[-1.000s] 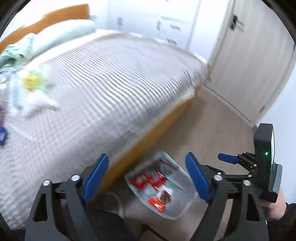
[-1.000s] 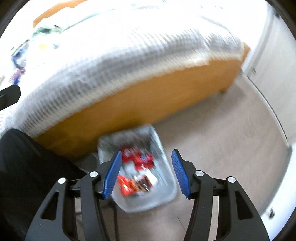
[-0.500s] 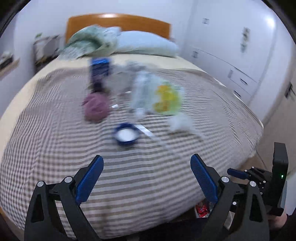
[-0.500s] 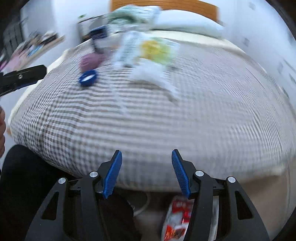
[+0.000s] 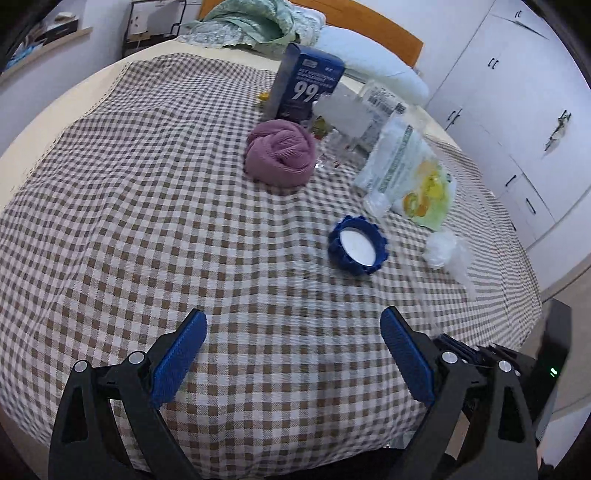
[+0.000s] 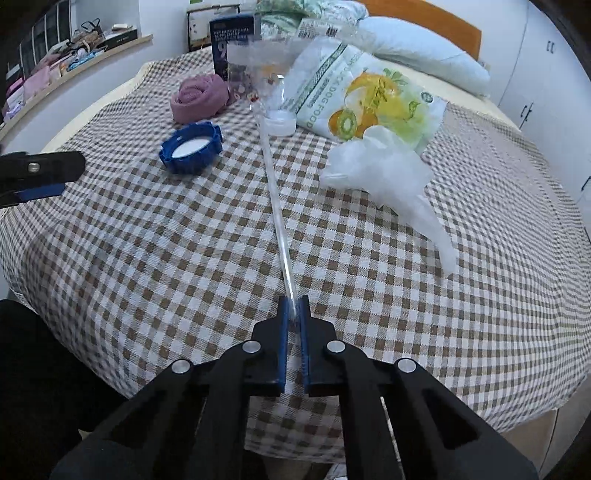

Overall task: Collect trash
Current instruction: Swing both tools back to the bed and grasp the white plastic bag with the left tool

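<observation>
Right gripper (image 6: pixel 294 314): jaws just closed, pinching clear straw (image 6: pixel 277 206) lying on bed (image 6: pixel 147 258). Left gripper (image 5: pixel 291 354): jaws wide, empty. Uncollected: blue lid (image 5: pixel 357 244), dog-food bag (image 6: pixel 365 96), plastic wrap (image 6: pixel 384 177), bottle (image 6: pixel 258 70)

Bedspread (image 6: pixel 184 240): woven checked cloth, matt, slightly rough. Purple roll (image 5: pixel 280 153): ribbed knit fabric, soft; blue lid (image 5: pixel 357 245): hard ridged plastic, dull sheen; straw (image 6: pixel 279 206) and crumpled bag (image 6: pixel 384 177): clear thin plastic. Pouch (image 6: pixel 369 96): glossy printed film; box (image 5: pixel 306 83): smooth printed card; headboard (image 6: pixel 436 18): varnished wood.
</observation>
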Available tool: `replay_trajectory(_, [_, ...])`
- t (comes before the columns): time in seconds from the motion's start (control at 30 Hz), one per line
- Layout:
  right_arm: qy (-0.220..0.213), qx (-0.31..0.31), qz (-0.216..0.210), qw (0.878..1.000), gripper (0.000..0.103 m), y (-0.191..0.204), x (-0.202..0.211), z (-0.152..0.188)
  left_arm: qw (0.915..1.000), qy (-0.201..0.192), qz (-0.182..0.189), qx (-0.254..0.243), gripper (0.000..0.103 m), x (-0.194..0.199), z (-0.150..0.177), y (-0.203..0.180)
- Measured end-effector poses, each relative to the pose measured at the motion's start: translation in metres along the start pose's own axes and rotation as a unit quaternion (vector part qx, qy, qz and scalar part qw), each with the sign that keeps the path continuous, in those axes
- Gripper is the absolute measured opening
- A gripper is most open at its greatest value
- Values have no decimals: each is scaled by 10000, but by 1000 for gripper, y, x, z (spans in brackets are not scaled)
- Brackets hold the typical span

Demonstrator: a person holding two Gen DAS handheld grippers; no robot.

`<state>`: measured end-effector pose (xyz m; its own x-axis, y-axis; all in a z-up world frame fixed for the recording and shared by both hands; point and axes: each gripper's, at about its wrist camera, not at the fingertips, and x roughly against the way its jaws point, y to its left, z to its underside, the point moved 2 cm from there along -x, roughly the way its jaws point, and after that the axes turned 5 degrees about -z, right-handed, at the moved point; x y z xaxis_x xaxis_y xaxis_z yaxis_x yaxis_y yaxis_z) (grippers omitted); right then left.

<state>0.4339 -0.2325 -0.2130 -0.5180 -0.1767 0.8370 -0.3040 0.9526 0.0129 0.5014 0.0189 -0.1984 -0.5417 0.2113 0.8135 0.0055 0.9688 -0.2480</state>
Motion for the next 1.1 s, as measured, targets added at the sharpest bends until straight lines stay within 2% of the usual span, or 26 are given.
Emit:
replay_trajectory(0.1, [-345,-120,-105,9993,5,1,24,6,9999,-44,-50,-117,92,-1,2,-5])
replay_trajectory(0.2, [-766,-267,-138,9966,5,-10,69,22,9991,-120,155,-387,92,2,6,-19])
replay_trajectory(0.37, [-1331,-410,164,9901,5,-32,130,40,9956,-161,376,-841,92,-1,18,-52])
replay_trajectory(0.5, [-1478,-676,487,9855,5,-60,151,58,9886,-166,827,-1250,92,-2,32,-92])
replay_trajectory(0.63, [-1477,-1188,611,9800,5,-94,156,87,9857,-194,1057,-1302,92,-9,37,-135])
replay_trajectory(0.73, [-1440,-1476,555,9769,5,-114,157,105,9871,-441,1125,-1046,92,-15,28,-161])
replay_trajectory(0.8, [-1465,-1582,557,9749,5,-123,159,115,9923,-282,1014,-654,92,-34,19,-178])
replay_trajectory(0.9, [-1490,-1698,520,9728,5,-132,161,119,9951,23,988,79,90,-68,6,-206])
replay_trajectory(0.93, [-1499,-1741,499,9720,5,-135,160,121,9956,42,927,121,90,-76,4,-214])
replay_trajectory(0.97, [-1506,-1794,462,9711,5,-138,161,123,9972,90,734,91,87,-85,1,-223])
replay_trajectory(1.0, [-1504,-1818,446,9707,5,-140,161,124,9987,157,490,-22,79,-97,-4,-235])
replay_trajectory(1.03, [-1495,-1835,434,9706,5,-141,161,127,9994,195,270,-122,77,-108,-9,-242])
replay_trajectory(1.07, [-1474,-1859,395,9706,5,-142,162,130,9996,198,30,-181,67,-115,-14,-245])
replay_trajectory(1.1, [-1451,-1851,372,9712,5,-142,161,131,9993,84,-315,-203,42,-120,-19,-247])
